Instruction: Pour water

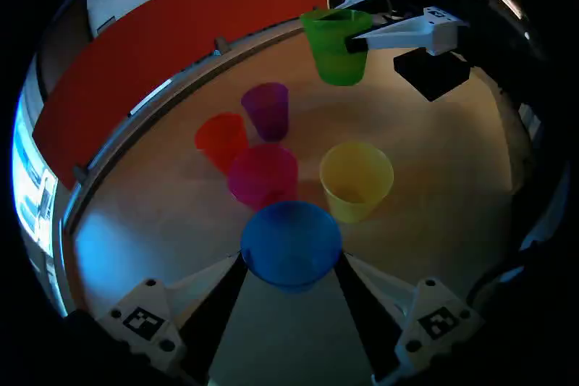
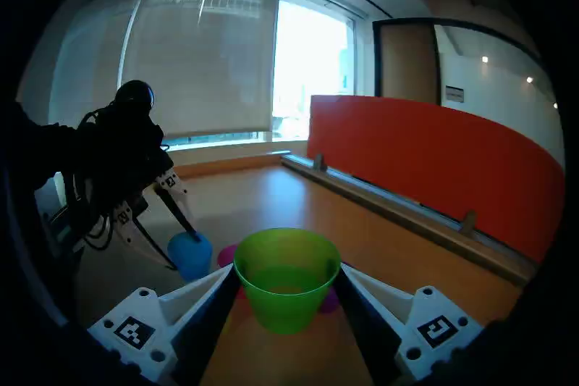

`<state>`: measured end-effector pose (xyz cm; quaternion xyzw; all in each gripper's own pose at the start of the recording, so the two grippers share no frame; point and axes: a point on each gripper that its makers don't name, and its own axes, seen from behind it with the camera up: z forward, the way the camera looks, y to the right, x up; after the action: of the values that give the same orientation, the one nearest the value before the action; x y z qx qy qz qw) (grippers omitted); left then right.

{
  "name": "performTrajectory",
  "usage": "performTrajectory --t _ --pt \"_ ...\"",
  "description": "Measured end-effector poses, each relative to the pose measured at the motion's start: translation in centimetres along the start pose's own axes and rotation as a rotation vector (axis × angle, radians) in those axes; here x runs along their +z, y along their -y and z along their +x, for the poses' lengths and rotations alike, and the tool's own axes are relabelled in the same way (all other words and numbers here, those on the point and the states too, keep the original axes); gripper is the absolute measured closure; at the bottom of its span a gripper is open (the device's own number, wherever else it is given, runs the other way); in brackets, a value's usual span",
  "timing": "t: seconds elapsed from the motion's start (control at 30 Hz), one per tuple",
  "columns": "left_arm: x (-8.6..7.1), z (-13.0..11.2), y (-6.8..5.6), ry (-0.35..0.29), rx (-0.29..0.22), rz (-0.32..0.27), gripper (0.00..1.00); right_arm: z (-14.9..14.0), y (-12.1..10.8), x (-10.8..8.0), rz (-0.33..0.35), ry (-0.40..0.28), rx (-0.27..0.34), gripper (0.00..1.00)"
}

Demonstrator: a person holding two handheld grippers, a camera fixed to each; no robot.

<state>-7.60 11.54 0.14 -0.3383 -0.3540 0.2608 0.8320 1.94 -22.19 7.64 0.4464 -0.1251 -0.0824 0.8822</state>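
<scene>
Over wooden worktop: left tool clamped on blue cup; right tool clamped on raised green cup; standing clustered below: yellow cup, pink cup, purple cup, red cup.

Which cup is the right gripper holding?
The green cup, between the right gripper's fingers. The blue cup is in the left gripper; the rest stand on the table.
</scene>
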Motion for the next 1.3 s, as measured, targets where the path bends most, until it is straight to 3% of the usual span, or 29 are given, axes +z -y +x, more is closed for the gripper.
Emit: performTrajectory --t 0.67,0.97,1.03,1.17,1.3 --pt "0.9 -1.2 -0.7 -0.01 -0.06 -0.029 0.15 -1.8 -0.3 0.5 -0.006 0.036 -0.007 0.1" --pt "1.0 -2.0 -0.9 0.002 -0.057 -0.04 0.15 -2.7 -0.1 1.1 0.0 0.058 -0.002 0.1" --pt "1.1 -2.1 -0.8 0.005 -0.056 -0.041 0.14 -2.9 -0.1 1.3 0.001 0.063 -0.001 0.1" --pt "1.1 -2.3 -0.4 0.011 -0.051 -0.026 0.04 -3.5 0.0 1.6 0.004 0.074 0.005 0.1" --pt "0.9 -2.8 -0.2 0.031 -0.05 -0.017 0.04 -4.5 0.0 1.8 0.003 0.092 0.014 0.1"
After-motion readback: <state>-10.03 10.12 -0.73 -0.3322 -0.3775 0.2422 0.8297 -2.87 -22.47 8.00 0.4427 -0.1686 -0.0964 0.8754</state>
